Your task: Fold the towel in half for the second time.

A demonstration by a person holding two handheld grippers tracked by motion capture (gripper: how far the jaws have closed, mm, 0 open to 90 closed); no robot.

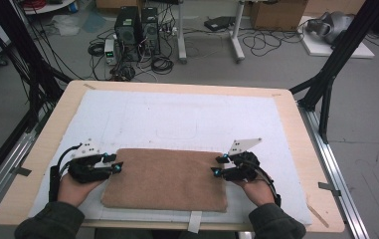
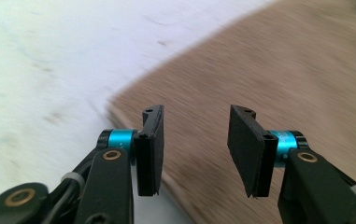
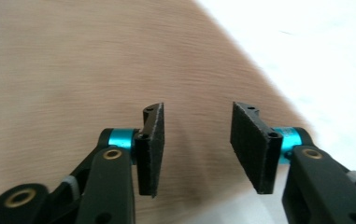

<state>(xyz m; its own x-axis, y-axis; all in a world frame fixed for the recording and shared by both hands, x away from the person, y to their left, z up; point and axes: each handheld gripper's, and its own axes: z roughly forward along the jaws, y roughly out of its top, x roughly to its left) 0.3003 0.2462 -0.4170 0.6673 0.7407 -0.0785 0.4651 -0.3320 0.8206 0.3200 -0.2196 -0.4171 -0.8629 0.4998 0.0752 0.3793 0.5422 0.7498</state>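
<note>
A brown folded cloth (image 1: 164, 177) lies flat on a white mat (image 1: 177, 114) near the table's front edge. My left gripper (image 1: 116, 162) is at the cloth's left edge, near its far left corner, with its jaws apart. In the left gripper view the gripper (image 2: 196, 149) stands open over the cloth's (image 2: 283, 70) edge, with nothing between the pads. My right gripper (image 1: 217, 166) is at the cloth's right edge. In the right gripper view it (image 3: 196, 147) is open too, above the cloth (image 3: 73, 70) near its border with the mat (image 3: 320, 46).
The white mat covers most of the wooden table (image 1: 291, 124). Black frame posts (image 1: 326, 84) stand at the table's far corners. On the floor beyond are computer towers (image 1: 137, 30), cables and boxes. A strip of tape (image 1: 194, 221) marks the front edge.
</note>
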